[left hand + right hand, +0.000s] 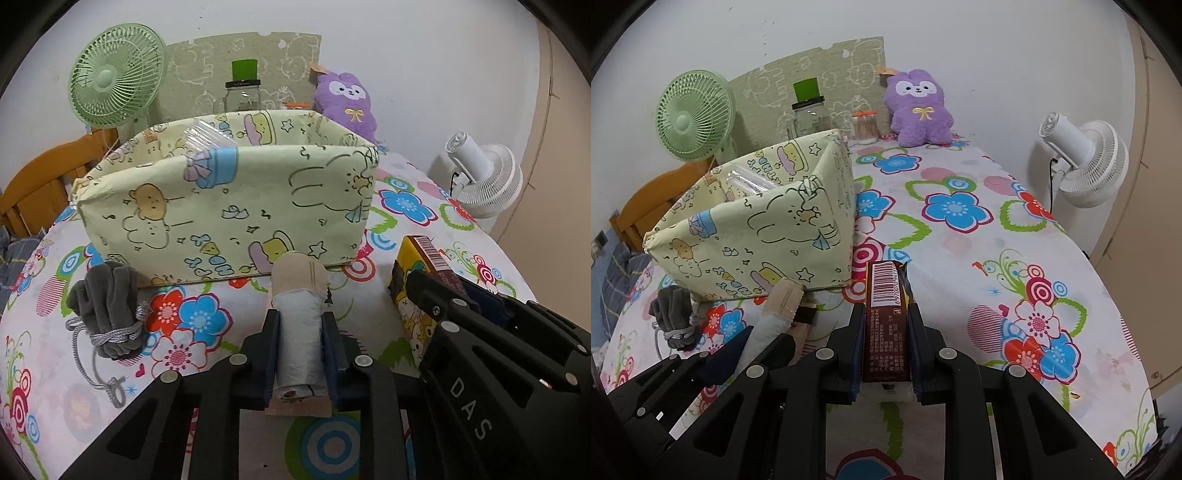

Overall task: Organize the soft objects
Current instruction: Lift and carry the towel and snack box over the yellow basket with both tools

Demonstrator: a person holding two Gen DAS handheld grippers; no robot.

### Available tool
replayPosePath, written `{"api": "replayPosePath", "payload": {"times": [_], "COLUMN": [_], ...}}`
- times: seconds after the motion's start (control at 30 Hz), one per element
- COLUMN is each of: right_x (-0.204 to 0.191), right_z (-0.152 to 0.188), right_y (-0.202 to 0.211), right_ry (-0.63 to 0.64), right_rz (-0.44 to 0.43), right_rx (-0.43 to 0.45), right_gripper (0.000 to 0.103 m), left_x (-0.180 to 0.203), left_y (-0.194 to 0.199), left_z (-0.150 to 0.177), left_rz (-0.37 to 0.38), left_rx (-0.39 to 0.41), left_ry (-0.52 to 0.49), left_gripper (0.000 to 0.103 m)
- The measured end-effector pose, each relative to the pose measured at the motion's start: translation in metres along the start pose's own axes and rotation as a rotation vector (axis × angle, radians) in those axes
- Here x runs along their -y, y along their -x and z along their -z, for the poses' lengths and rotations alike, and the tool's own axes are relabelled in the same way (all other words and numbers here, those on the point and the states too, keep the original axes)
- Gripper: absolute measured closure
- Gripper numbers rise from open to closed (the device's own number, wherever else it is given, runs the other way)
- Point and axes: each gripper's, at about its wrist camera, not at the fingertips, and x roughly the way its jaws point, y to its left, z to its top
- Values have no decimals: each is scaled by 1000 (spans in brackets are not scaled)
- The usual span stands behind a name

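Here each tool [299,325] [884,321] clamps something: rolled pouch [299,332], tissue pack [886,317].

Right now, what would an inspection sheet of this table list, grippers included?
Surface: flowered tablecloth.
Job's things: fabric bin standing open; grey drawstring pouch lying left of it; purple plush at the back.
Clutter: glass jar, toothpick jar.
Grippers: left gripper shut on a pale blue roll; right gripper shut on a tissue pack.
Cables: black cord at the white fan.
Surroundings: green fan, white wall, wooden bed frame.
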Motion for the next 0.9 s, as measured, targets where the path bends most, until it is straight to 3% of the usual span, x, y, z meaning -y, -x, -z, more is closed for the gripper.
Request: {"api": "replayPosePath", "payload": {"times": [0.9], "right_x": [-45], "right_z": [-19], "right_y": [53], "right_ry": [55], "right_rz": [-25], "right_rx": [84], "right_gripper": [79], "left_x": [-32], "left_y": [61], "left_z": [-16], "left_rz": [-13], "left_rx": [107], "left_ry": [41], "left_gripper": [83]}}
